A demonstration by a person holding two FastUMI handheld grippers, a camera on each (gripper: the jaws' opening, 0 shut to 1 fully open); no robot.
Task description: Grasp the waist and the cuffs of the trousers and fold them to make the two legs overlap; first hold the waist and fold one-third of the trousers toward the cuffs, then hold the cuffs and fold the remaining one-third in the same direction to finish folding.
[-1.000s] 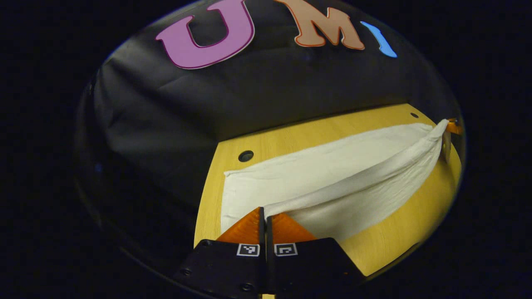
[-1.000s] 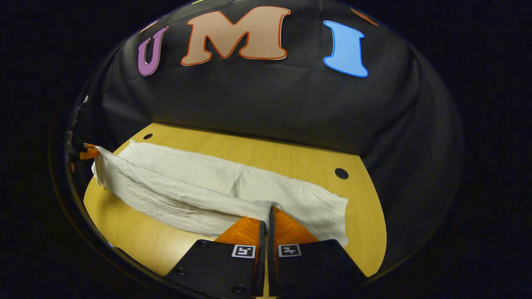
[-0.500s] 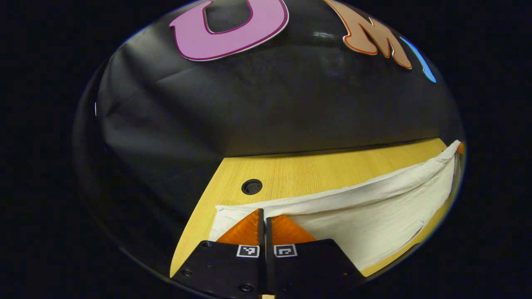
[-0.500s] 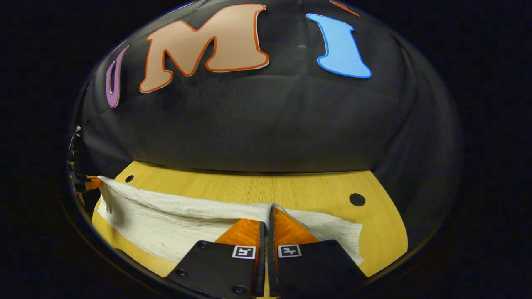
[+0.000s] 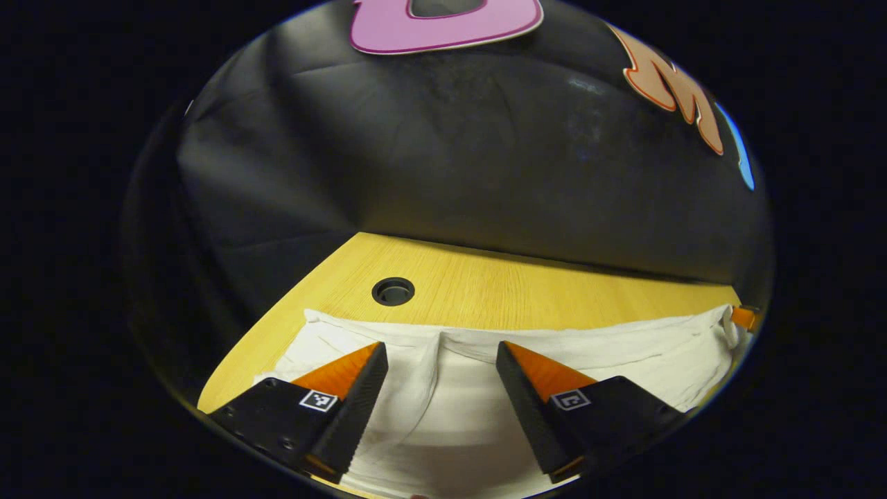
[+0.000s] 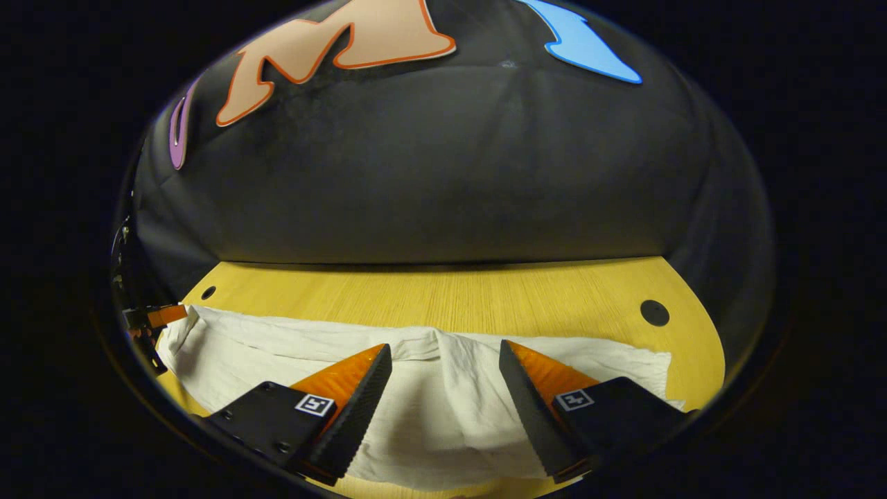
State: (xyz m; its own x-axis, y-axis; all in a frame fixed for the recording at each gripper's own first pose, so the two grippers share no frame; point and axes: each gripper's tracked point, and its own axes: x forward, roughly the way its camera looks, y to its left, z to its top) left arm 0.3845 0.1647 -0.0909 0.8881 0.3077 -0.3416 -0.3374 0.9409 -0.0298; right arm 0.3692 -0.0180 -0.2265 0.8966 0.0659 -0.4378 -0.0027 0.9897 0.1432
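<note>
We are no longer pinching the trousers (image 5: 610, 353): the left gripper (image 5: 441, 378) and the right gripper (image 6: 445, 378), both clamped on the cloth a second ago, are now standing with fingers spread wide. The lifted edge we were carrying across is now lying flat on the counter (image 6: 485, 294), one layer over the other, with a small pucker left between each pair of fingers.

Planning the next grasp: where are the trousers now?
In both views, the trousers lie flat on the wooden table, beneath the open left tongs and right tongs.
</note>
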